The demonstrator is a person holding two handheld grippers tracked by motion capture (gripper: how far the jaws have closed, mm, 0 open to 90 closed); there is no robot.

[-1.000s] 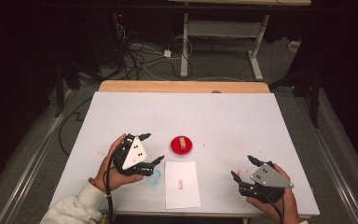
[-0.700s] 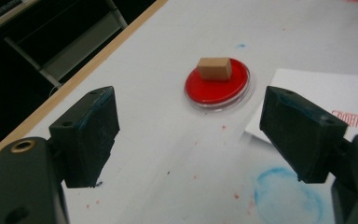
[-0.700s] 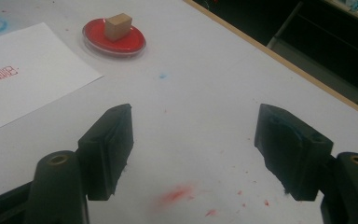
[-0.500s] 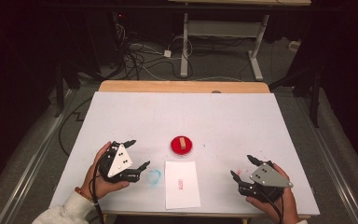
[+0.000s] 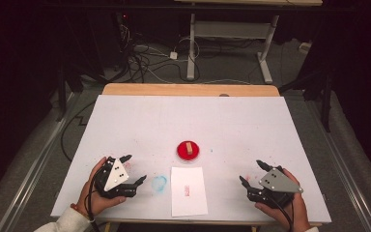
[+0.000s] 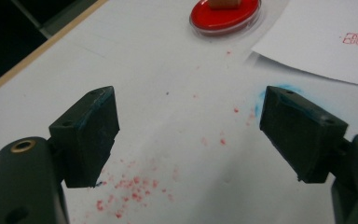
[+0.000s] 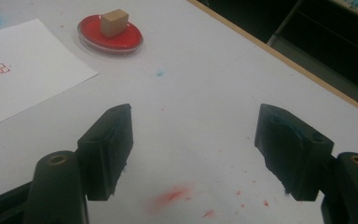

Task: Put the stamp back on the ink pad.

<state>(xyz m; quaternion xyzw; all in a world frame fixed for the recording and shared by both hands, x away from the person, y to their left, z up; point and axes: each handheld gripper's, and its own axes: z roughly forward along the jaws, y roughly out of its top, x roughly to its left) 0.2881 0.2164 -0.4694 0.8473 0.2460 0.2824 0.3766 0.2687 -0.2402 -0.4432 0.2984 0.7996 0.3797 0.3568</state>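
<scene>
A round red ink pad [image 5: 188, 151] lies at the middle of the white table [image 5: 193, 121], and a small tan wooden stamp block [image 5: 189, 147] stands on it. Just in front of it lies a white sheet of paper [image 5: 188, 190] bearing a red stamp mark [image 5: 187, 190]. My left gripper [image 5: 135, 170] rests near the front left edge, open and empty, held by a hand. My right gripper [image 5: 252, 173] sits near the front right edge, open and empty too. The pad [image 6: 224, 14] and paper [image 6: 326, 37] appear ahead in the left gripper view; pad [image 7: 110, 33] and block [image 7: 113, 22] appear in the right gripper view.
A blue smudge [image 5: 159, 183] marks the table between my left gripper and the paper. Red ink specks [image 6: 135, 191] dot the surface near both grippers. A wooden strip [image 5: 188, 90] edges the far side. Cables [image 5: 145, 63] and desk legs stand on the floor beyond.
My left gripper has drawn back leftward and toward the front edge, away from the pad and paper. The right gripper has stayed in place.
</scene>
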